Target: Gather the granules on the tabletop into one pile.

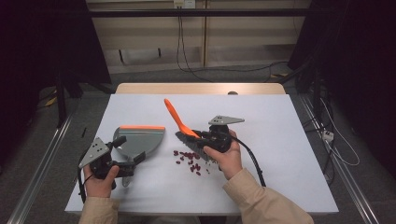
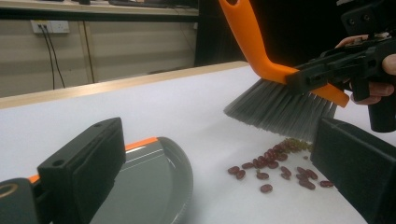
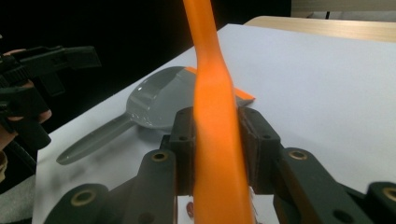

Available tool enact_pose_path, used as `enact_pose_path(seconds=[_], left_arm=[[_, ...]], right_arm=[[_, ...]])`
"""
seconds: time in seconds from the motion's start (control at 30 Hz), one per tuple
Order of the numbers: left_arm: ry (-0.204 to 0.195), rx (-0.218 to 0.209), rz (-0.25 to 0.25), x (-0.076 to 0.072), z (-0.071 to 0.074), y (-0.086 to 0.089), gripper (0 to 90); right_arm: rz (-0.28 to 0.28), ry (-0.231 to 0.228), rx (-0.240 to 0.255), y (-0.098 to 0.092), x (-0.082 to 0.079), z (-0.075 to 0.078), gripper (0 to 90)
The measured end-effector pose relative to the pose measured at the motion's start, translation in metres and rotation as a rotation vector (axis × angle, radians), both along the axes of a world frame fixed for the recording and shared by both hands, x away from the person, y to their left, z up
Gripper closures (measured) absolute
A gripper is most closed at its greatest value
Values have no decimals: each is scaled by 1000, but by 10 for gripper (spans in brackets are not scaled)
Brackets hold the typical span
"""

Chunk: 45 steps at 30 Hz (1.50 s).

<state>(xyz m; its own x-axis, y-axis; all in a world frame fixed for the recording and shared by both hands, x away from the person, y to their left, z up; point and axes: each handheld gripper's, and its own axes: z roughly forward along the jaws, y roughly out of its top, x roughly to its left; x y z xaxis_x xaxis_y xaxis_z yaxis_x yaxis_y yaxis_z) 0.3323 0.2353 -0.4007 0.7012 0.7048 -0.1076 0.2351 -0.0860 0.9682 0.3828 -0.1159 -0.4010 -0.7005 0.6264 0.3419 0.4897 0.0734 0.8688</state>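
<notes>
resting at the near left of the white table [image 1: 289, 140], the left gripper [image 1: 122, 164] lies in the person's left hand [image 1: 99, 182], its jaws spread, with the grey handle of the dustpan [image 1: 140, 140] beside them; in the left gripper view the two black jaws stand well apart with the pan's grey bowl between them, not touching either pad. just right of it, near the middle of the table, a loose patch of dark red beans [image 1: 189, 159] lies on the white top, close to the pan's open side. above the beans, the right gripper [image 1: 205, 139], held in the right hand [image 1: 226, 156], pinches the orange brush [image 1: 180, 122] by the lower part of its handle; the right gripper view shows both jaws pressed against the orange handle from either side. the grey bristles [image 2: 280, 108] hang just above the far edge of the beans. the handle tilts up and away to the far left. farther off, the pan's orange lip [image 1: 142, 127] faces the far side of the table.
</notes>
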Motion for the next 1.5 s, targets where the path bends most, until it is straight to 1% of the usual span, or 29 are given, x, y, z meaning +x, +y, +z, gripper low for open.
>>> enact_pose_path(seconds=[0.07,0.13,0.27,0.33,0.43,0.5,0.6,0.67,0.77,0.9,0.93,1.07,1.17,1.27,1.37,1.5], left_arm=[[0,2,1,0,0,0,32],[1,1,4,0,0,1,32],[0,4,3,0,0,1,32],[1,1,8,0,0,1,32],[0,-4,9,-1,0,2,32],[-1,1,4,-1,0,2,32],[0,1,4,-1,0,2,32],[-1,1,5,-1,0,2,32],[-4,1,6,-1,1,2,32],[-5,5,3,-2,1,2,32],[-5,6,2,-2,1,2,32],[-6,3,4,-1,2,2,32],[-8,6,3,-1,2,2,32],[-7,10,-1,-1,2,1,32],[-10,6,1,-2,2,1,32],[-10,5,2,-1,2,1,32]], right_arm=[[-2,-5,11,3,-2,0,693],[-6,-11,11,6,-4,0,693],[-10,-6,23,12,-5,-1,693],[-9,-9,18,15,-6,-2,693],[-10,3,24,19,-6,-4,693],[-14,4,17,21,-8,-5,693],[-4,6,14,26,-9,-7,693],[7,12,46,28,-8,-8,693],[9,17,54,33,-9,-10,693],[17,42,51,42,-12,-17,693],[20,56,51,44,-14,-20,693],[51,102,74,53,-17,-28,693],[71,124,82,58,-20,-30,693],[73,152,68,62,-20,-33,693],[38,202,66,62,-14,-38,693],[-16,228,56,57,-4,-41,697]])
